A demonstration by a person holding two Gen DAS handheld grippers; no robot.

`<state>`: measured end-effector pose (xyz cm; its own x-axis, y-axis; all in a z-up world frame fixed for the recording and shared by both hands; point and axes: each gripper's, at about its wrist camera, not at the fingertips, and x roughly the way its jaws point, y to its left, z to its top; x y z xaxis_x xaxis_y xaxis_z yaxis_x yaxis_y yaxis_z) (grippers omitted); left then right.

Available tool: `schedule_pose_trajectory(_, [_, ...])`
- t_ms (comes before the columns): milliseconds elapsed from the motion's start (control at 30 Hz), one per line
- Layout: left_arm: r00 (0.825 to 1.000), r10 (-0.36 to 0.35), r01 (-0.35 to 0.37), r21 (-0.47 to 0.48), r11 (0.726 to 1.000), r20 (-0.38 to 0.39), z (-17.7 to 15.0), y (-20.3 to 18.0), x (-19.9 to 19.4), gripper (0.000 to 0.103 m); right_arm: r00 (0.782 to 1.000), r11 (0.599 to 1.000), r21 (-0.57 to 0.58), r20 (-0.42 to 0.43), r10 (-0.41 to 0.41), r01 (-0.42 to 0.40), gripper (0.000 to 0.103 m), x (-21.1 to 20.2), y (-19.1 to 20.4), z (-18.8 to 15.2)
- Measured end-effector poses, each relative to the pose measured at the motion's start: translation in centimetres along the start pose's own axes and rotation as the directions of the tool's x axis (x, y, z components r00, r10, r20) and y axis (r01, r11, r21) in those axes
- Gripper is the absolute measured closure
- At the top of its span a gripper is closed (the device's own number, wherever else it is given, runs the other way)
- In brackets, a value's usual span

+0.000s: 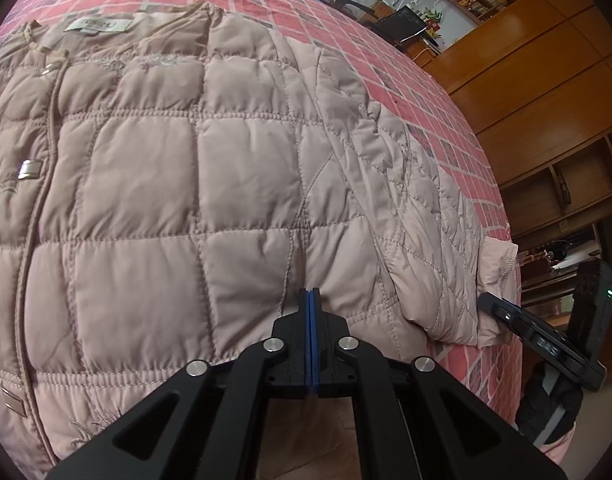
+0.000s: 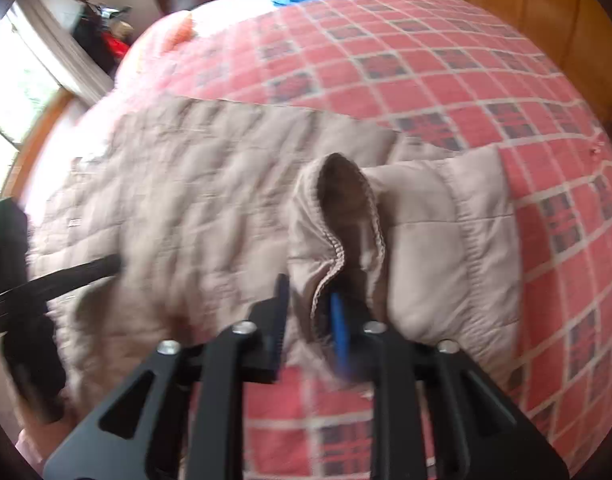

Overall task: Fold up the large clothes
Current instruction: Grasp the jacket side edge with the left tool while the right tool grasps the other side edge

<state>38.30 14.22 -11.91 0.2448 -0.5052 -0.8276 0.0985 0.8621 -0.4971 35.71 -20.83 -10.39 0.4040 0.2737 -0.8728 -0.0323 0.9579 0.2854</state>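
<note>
A pale pink quilted padded jacket (image 1: 193, 184) lies spread, front up, on a bed under a red checked bedspread (image 1: 390, 52). The left gripper (image 1: 310, 300) sits at the jacket's hem, jaws pressed together, apparently pinching nothing. To the right, the right gripper (image 2: 312, 296) has its jaws around the ribbed sleeve cuff (image 2: 334, 236), one finger seemingly inside the opening; the view is blurred.

Quilted jacket (image 1: 225, 184) spread on bed (image 1: 418, 92) (red checked cover)
</note>
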Motion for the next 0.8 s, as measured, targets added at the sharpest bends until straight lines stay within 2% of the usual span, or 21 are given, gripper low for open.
schedule_pose_trajectory(100, [1.0,0.008,-0.008,0.0,1.0,0.0,0.0,-0.5,-0.4,0.101,0.984,0.986,-0.029,0.064,0.167,-0.165,0.075,-3.1,0.9,-0.7])
schedule_pose_trajectory(167, [1.0,0.015,-0.015,0.002,1.0,0.014,-0.2,-1.2,-1.1,0.1,0.974,0.982,-0.038,0.119,0.191,-0.187,0.075,-5.0,0.9,-0.8])
schedule_pose_trajectory(200, [0.999,0.017,-0.017,0.01,1.0,0.03,-0.3,-1.9,-1.7,0.1,0.973,0.987,-0.033,0.16,0.163,-0.16,0.075,-6.3,0.5,-0.7])
schedule_pose_trajectory(267, [0.999,-0.003,0.0,0.046,0.999,0.053,-0.7,-4.0,-2.7,0.1,0.975,0.999,0.027,0.219,0.041,-0.048,0.072,-7.7,-1.2,-0.7])
schedule_pose_trajectory(333, [0.998,-0.04,0.034,0.096,0.995,0.057,-1.2,-6.8,-3.3,0.1,0.965,0.987,0.15,0.247,-0.086,0.05,0.072,-8.2,-4.4,-0.6])
schedule_pose_trajectory(400, [0.997,-0.075,0.069,0.15,0.986,0.031,-1.6,-10.1,-2.9,0.097,0.945,0.944,0.27,0.212,-0.251,0.19,0.071,-7.6,-7.4,-0.8])
schedule_pose_trajectory(467, [0.995,-0.099,0.101,0.184,0.978,-0.019,-1.9,-13.1,-1.3,0.089,0.923,0.893,0.347,0.151,-0.353,0.285,0.071,-6.7,-9.9,-1.3])
schedule_pose_trajectory(533, [0.992,-0.107,0.118,0.197,0.973,-0.065,-2.1,-15.5,0.9,0.083,0.937,0.885,0.387,0.123,-0.328,0.259,0.071,-6.1,-11.7,-1.5])
schedule_pose_trajectory(633, [0.984,-0.128,0.15,0.189,0.97,-0.124,-2.4,-18.2,4.5,0.067,0.955,0.882,0.428,0.119,-0.272,0.198,0.071,-6.2,-13.9,-2.4])
schedule_pose_trajectory(733, [0.985,-0.102,0.127,0.185,0.974,-0.136,-2.7,-19.9,7.2,0.065,0.961,0.884,0.439,0.135,-0.241,0.16,0.071,-6.4,-14.6,-2.8])
schedule_pose_trajectory(800, [0.987,-0.074,0.1,0.185,0.978,-0.145,-2.9,-20.5,8.4,0.068,0.967,0.892,0.434,0.143,-0.212,0.131,0.071,-6.2,-14.6,-2.6])
